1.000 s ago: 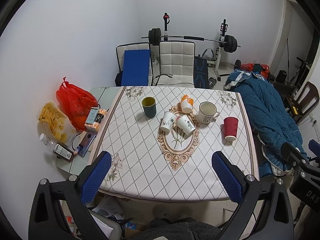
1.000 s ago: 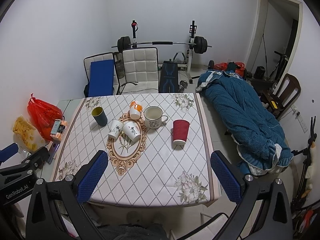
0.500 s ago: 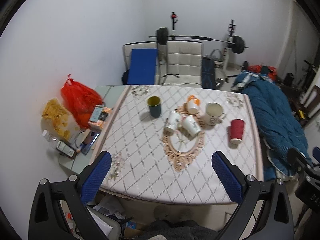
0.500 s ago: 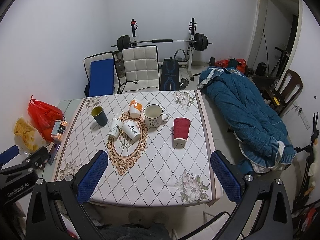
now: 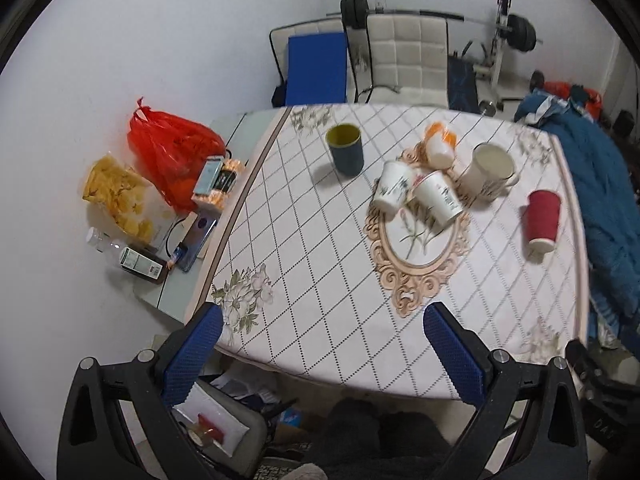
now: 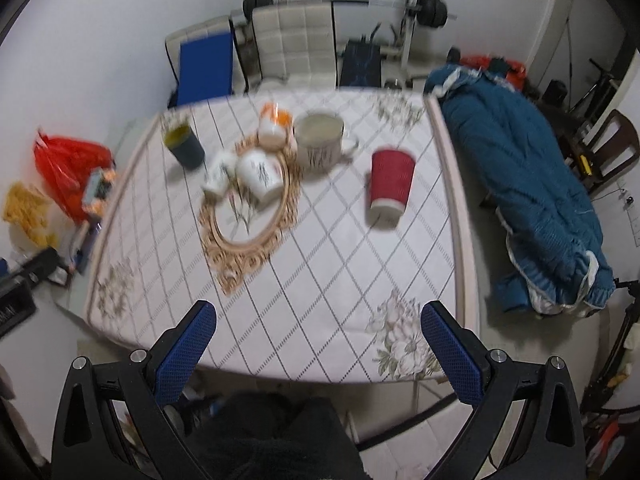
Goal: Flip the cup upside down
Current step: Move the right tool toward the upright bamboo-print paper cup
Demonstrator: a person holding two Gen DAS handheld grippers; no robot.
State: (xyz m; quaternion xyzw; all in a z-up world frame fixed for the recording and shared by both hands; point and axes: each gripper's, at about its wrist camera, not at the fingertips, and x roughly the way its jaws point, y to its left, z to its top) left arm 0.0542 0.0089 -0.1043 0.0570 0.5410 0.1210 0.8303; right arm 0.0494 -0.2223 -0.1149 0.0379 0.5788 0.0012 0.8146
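Several cups stand on the table (image 5: pixel 320 264). A dark blue cup (image 5: pixel 345 149) with a yellow inside stands upright at the far left; it also shows in the right wrist view (image 6: pixel 184 145). Two white printed cups (image 5: pixel 394 187) (image 5: pixel 438 198) sit at the centre, tilted. An orange and white cup (image 5: pixel 440 145), a large white mug (image 5: pixel 491 171) and a red paper cup (image 5: pixel 543 213) (image 6: pixel 390 185) sit to the right. My left gripper (image 5: pixel 322 354) and right gripper (image 6: pixel 318 354) are both open and empty, above the table's near edge.
A red plastic bag (image 5: pixel 172 152), a bag of chips (image 5: pixel 116 196), phones and a bottle (image 5: pixel 140 262) lie on a side surface to the left. Chairs (image 5: pixel 404 60) and a barbell rack stand behind the table. A blue quilt (image 6: pixel 516 184) lies to the right.
Both grippers have moved forward and down toward the table, so the cups look larger. The left view has swung to the right. Both stay open.
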